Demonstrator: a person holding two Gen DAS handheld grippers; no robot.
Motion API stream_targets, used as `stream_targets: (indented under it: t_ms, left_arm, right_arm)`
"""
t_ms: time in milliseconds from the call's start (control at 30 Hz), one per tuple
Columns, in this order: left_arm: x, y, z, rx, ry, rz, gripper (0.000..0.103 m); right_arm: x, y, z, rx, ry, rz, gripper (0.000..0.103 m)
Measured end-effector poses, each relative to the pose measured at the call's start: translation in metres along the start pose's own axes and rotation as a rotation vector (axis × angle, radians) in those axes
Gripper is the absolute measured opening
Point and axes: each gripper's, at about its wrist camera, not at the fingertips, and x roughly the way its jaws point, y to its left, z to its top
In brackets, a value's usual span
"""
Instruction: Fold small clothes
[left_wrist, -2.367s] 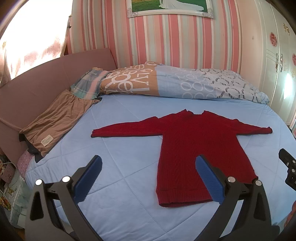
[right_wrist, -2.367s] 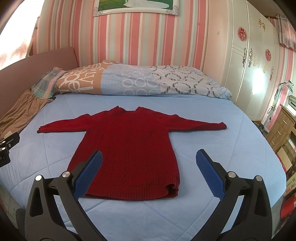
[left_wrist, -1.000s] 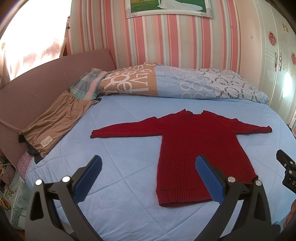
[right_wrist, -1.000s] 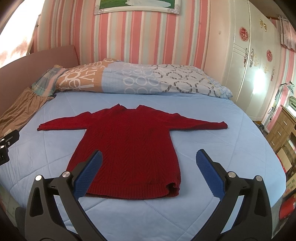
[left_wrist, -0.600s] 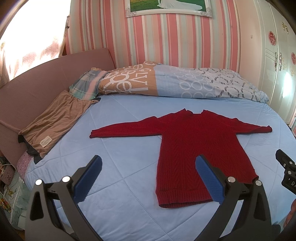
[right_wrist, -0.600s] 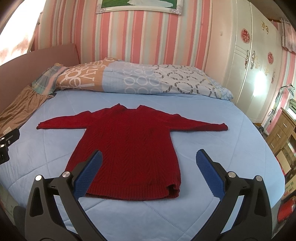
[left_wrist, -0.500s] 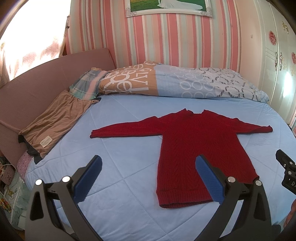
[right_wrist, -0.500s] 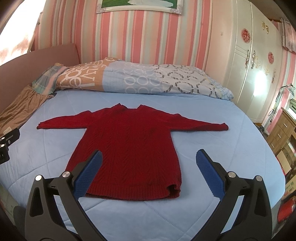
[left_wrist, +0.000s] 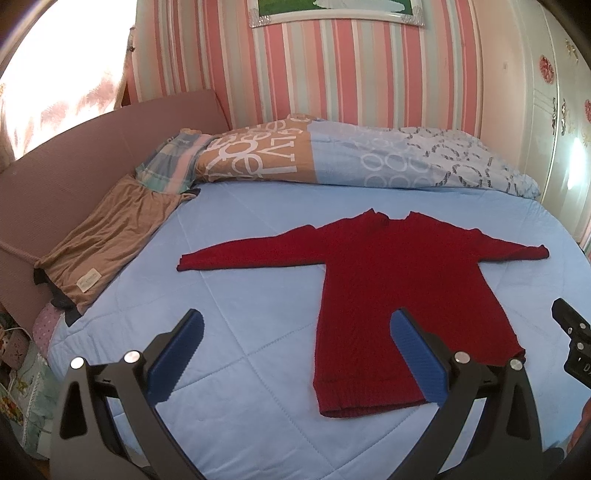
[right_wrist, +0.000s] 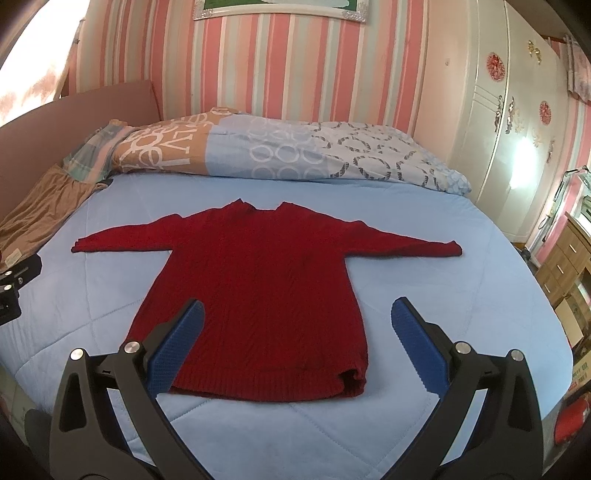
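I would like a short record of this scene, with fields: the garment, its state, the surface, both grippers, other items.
garment: red sweater
state: flat, unfolded, both sleeves spread out, collar toward the pillows
surface: blue quilted bed cover
left gripper: open, holds nothing, above the bed, left of the sweater's hem
right gripper: open, holds nothing, above the hem
other items: patterned pillows at the head, brown garment at the bed's left edge

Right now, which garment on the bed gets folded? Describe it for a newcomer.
On the light blue quilted bed, look mid-mattress below the patterned duvet. The dark red knitted sweater lies flat, sleeves outstretched, unlike the tan garment crumpled at the headboard edge.
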Motion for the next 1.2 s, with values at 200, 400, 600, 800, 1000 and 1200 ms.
stream_targets:
  t_ms: [200, 400, 600, 800, 1000, 1200]
  left_arm:
    - [0.037, -0.008, 0.009, 0.029, 0.020, -0.024, 0.101]
    - [0.086, -0.030, 0.024, 0.077, 0.018, -0.019, 0.101]
    - [0.149, -0.070, 0.056, 0.142, 0.031, 0.002, 0.101]
    - [0.206, -0.113, 0.095, 0.169, 0.046, -0.022, 0.101]
    - [0.262, -0.162, 0.122, 0.195, 0.085, -0.006, 0.101]
    - [0.305, -0.205, 0.138, 0.247, 0.097, -0.002, 0.101]
  right_arm:
    - [0.030, -0.005, 0.007, 0.001, 0.016, 0.000, 0.100]
    - [0.082, -0.029, 0.022, 0.035, 0.019, -0.003, 0.100]
    - [0.151, -0.080, 0.043, 0.070, 0.062, -0.051, 0.100]
    - [0.204, -0.145, 0.066, 0.089, 0.102, -0.143, 0.100]
    - [0.257, -0.196, 0.077, 0.096, 0.112, -0.210, 0.100]
    - [0.340, -0.282, 0.088, 0.140, 0.159, -0.336, 0.099]
